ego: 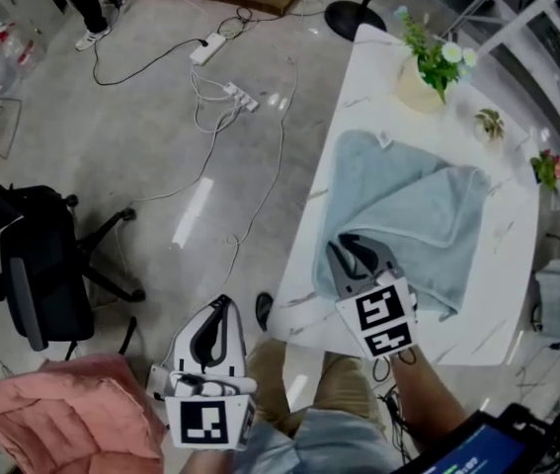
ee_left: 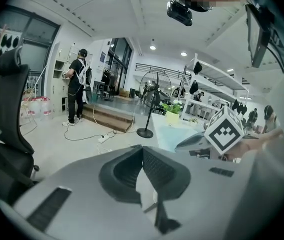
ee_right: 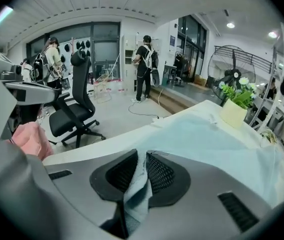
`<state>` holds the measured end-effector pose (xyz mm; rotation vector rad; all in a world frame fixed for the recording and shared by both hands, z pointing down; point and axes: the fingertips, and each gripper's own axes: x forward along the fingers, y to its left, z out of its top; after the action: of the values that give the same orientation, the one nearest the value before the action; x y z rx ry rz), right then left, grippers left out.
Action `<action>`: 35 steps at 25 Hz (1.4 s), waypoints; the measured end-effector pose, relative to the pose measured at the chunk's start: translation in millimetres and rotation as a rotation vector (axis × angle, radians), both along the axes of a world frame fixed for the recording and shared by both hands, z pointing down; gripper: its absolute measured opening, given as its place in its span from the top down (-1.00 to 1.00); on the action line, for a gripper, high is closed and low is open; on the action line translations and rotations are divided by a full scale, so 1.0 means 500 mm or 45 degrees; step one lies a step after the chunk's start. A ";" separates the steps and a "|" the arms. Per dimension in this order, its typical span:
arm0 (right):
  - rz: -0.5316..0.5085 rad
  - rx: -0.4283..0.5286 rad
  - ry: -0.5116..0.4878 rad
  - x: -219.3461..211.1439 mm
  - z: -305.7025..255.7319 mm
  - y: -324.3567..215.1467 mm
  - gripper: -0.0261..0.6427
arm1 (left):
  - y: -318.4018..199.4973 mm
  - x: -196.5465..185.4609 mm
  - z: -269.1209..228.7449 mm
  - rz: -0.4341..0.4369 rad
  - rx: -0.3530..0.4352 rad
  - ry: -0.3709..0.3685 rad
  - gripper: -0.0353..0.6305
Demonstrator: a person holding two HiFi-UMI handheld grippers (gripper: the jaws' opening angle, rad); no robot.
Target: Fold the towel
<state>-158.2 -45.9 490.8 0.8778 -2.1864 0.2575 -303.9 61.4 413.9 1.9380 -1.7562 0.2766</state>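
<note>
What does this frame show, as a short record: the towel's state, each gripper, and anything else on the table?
work item: light blue towel on the white table, partly folded over itself
right side: right gripper at the towel's near edge, jaws closed on a pinch of cloth
left side: left gripper off the table, jaws together, empty
also on table: potted plant at the far end, beyond the towel
</note>
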 end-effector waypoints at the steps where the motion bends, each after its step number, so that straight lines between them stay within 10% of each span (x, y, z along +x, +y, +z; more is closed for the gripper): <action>1: -0.010 -0.009 0.002 -0.001 0.005 0.002 0.70 | 0.000 0.003 0.002 0.004 0.002 0.007 0.87; 6: -0.079 -0.118 -0.114 -0.033 -0.011 0.024 0.25 | 0.000 0.003 0.007 0.025 0.024 0.022 0.87; 13: -0.165 -0.039 -0.223 -0.052 -0.150 0.041 0.25 | -0.044 0.057 -0.053 0.113 0.127 0.028 0.87; 19: -0.021 0.080 -0.172 0.121 -0.240 -0.019 0.29 | -0.083 0.174 -0.097 0.251 0.170 0.038 0.86; 27: 0.210 0.020 -0.094 0.420 -0.191 -0.086 0.33 | -0.120 0.311 0.011 0.273 0.006 -0.018 0.51; 35: 0.178 -0.250 -0.206 0.475 -0.045 -0.130 0.32 | -0.144 0.358 0.142 0.211 -0.232 -0.089 0.25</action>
<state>79.5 -110.7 468.2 0.9262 -2.2033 0.6198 -124.8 -10.6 484.8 1.9629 -1.5556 0.5495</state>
